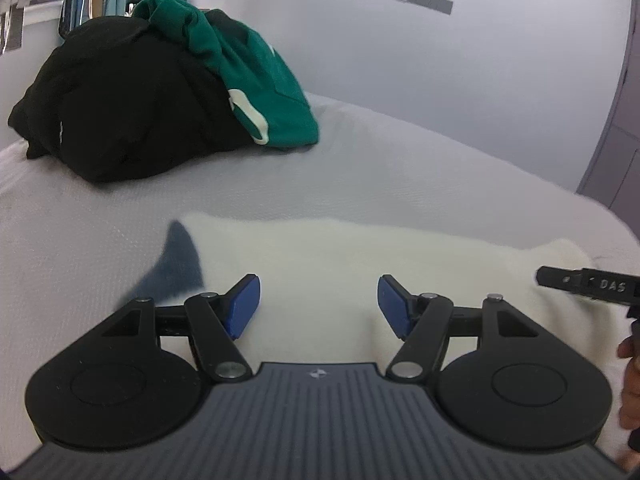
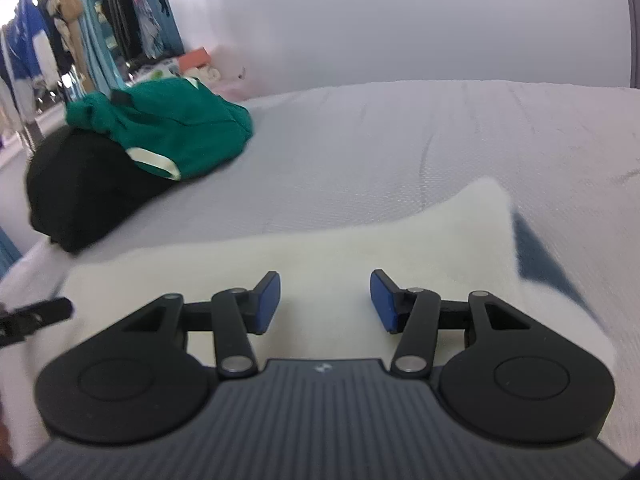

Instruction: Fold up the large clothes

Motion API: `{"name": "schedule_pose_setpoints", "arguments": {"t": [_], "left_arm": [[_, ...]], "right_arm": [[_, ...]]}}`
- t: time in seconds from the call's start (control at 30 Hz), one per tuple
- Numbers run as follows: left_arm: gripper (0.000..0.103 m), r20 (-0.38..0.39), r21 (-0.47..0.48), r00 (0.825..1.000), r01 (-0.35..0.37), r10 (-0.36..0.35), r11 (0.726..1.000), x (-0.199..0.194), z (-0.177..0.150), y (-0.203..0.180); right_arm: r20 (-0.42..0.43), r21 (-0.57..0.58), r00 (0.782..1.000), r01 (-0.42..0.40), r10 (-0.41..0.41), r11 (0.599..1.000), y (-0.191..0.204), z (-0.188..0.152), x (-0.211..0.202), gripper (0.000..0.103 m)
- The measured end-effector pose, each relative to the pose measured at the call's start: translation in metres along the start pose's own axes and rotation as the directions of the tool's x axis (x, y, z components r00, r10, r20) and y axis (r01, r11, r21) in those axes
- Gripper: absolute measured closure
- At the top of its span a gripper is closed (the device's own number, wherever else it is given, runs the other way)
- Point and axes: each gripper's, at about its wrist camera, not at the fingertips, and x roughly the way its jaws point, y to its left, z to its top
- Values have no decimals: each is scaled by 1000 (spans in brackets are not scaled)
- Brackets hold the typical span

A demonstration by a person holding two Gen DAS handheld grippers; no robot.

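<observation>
Rail: hanging clothes (image 2: 48,40) at far left.
Heap: black garment (image 1: 120,100) under green sweatshirt (image 1: 256,80).
Bed (image 1: 400,168): pale grey textured cover.
Garment: cream fleece with navy patch (image 1: 340,264), flat on near bed.
Left gripper (image 1: 319,306): jaws apart, empty.
Right gripper (image 2: 325,301): jaws apart, empty.
Wall (image 2: 400,20): plain grey.

Left black two-finger gripper with blue pads (image 1: 319,306): jaws apart, nothing between the pads, pointing forward and downward. Right black two-finger gripper with blue pads (image 2: 325,302): jaws apart, narrower gap, likewise empty and angled downward. Both grippers side by side
</observation>
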Motion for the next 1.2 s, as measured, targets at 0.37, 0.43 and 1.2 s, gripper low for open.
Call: {"name": "schedule_pose_setpoints", "arguments": {"t": [0.37, 0.43, 1.2], "left_arm": [[32, -9, -7, 998, 57, -58, 998, -55, -40, -27], [32, -25, -20, 998, 62, -62, 998, -60, -49, -28], [6, -137, -583, 962, 115, -237, 804, -19, -84, 40]], "right_arm": [[-6, -12, 996, -88, 88, 996, 31, -29, -61, 48], [-22, 1, 995, -93, 93, 996, 31, -36, -66, 48], [-145, 412, 960, -161, 239, 897, -1, -71, -33, 0]]}}
